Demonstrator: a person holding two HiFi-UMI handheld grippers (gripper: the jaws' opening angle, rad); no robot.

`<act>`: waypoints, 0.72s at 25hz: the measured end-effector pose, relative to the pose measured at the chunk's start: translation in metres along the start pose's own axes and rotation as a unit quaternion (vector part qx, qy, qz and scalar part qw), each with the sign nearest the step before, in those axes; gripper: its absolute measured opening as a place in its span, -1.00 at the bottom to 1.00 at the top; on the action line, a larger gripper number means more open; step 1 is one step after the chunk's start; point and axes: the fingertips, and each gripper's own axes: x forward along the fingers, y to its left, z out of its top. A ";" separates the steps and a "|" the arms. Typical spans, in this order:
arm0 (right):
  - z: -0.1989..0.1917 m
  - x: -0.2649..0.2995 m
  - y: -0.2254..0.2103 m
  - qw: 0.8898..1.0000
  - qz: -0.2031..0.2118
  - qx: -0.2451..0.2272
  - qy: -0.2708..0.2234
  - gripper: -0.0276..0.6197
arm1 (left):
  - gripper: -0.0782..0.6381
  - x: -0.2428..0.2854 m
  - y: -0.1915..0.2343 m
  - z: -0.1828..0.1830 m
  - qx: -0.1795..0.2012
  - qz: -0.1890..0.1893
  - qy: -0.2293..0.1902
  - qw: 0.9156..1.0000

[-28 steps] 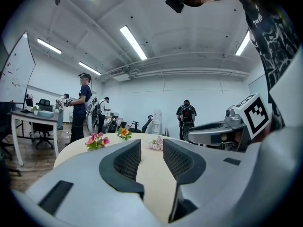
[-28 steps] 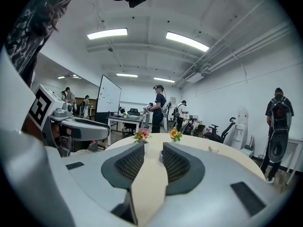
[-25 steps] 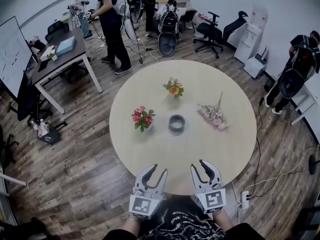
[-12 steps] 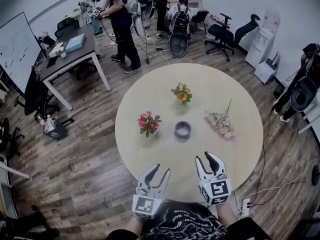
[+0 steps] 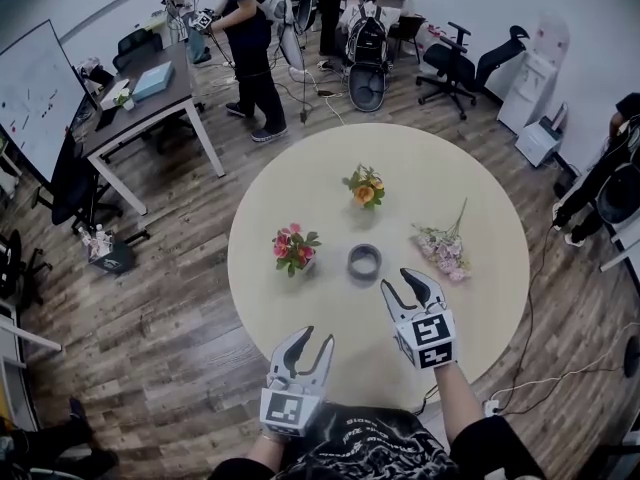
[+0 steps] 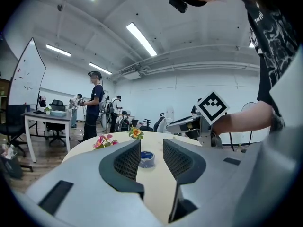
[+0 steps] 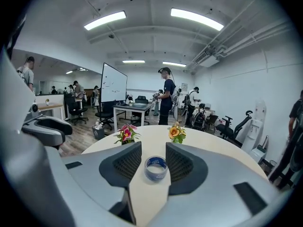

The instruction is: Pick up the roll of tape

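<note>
Grey roll of tape [image 5: 364, 261], lying flat with its hole upward at mid-desk [image 5: 470, 298]. It sits at 10 o'clock, near the closer right gripper [image 5: 397, 279], whose fingers have just been opening and hold nothing. The left gripper [image 5: 312, 336] fingers are likewise apart and empty.

The table [image 5: 300, 313] looks smooth and matt, the floor [image 5: 150, 348] wood-plank, the roll of tape [image 7: 155, 168] glossy

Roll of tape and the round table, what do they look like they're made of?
Roll of tape: grey outer band with a slight sheen, blue and white print inside the core; probably plastic or cloth tape on a cardboard core.
Table: pale beige, smooth, matte, no visible grain; likely laminate or painted board.
</note>
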 end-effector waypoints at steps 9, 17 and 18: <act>-0.014 0.065 -0.029 0.998 0.017 0.023 0.047 -0.41 | -0.33 0.011 0.009 -0.014 -0.001 0.017 0.028 0.999; -0.046 0.120 -0.036 0.993 0.033 0.026 0.113 -0.41 | -0.33 0.012 0.017 -0.031 -0.017 0.036 0.073 0.997; -0.051 0.127 -0.036 0.991 0.037 0.023 0.124 -0.40 | -0.33 0.012 0.019 -0.032 -0.019 0.039 0.076 0.996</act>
